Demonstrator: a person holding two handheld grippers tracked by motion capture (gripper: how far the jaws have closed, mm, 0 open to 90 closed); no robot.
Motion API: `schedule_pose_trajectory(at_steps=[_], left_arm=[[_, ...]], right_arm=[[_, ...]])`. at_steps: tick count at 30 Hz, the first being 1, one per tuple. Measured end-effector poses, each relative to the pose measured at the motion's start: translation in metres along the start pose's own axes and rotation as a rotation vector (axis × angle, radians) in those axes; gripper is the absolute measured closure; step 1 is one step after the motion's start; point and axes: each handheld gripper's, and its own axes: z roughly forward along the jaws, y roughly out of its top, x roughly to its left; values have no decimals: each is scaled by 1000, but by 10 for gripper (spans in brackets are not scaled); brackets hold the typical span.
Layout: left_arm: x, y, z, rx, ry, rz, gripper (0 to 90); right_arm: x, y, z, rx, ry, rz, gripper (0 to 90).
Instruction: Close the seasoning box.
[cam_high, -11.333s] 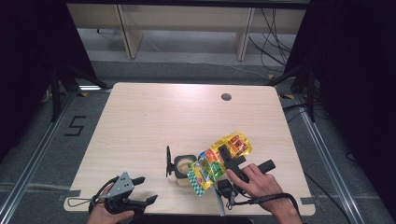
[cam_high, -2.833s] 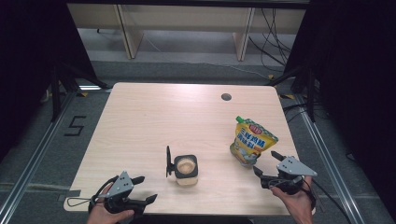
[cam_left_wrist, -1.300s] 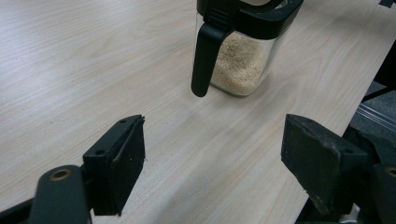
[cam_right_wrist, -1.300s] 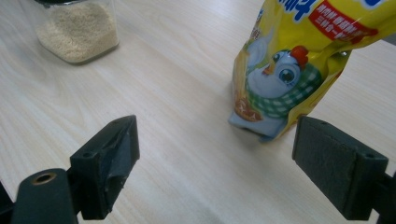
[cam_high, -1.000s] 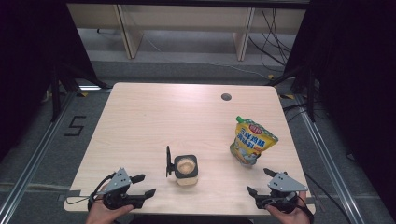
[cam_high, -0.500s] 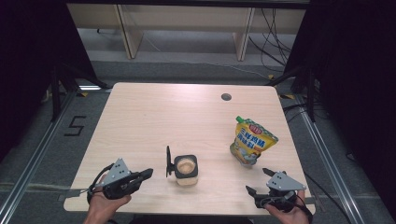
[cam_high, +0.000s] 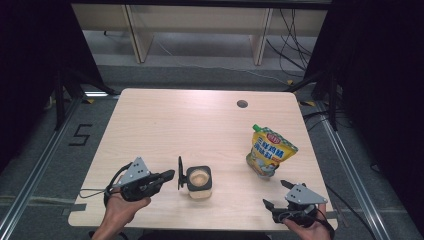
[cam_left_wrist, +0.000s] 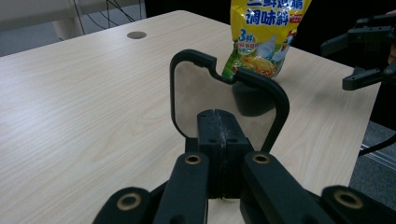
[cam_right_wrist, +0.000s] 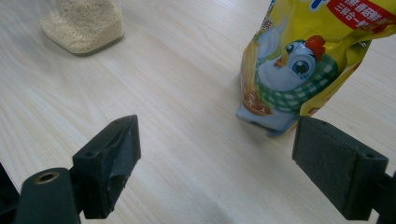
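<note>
Jar filled, its hinged lid open just ahead of left gripper's shut, empty jaws. Right gripper gapes empty near pouch. Probably lid-closing remains.

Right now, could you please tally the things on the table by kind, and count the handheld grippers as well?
Jar with its black lid hinged open: 1
Yellow seasoning pouch: 1
Handheld grippers: 2, the left gripper shut and empty, the right gripper open and empty
Total: 4
</note>
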Motion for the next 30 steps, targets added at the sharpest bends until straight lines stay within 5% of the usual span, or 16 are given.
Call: schedule_pose_trajectory(at_steps=[30], left_arm=[[-9, 13, 31, 44, -36, 30, 883]], right_arm=[[-2, 0, -1, 0, 1, 10, 165]])
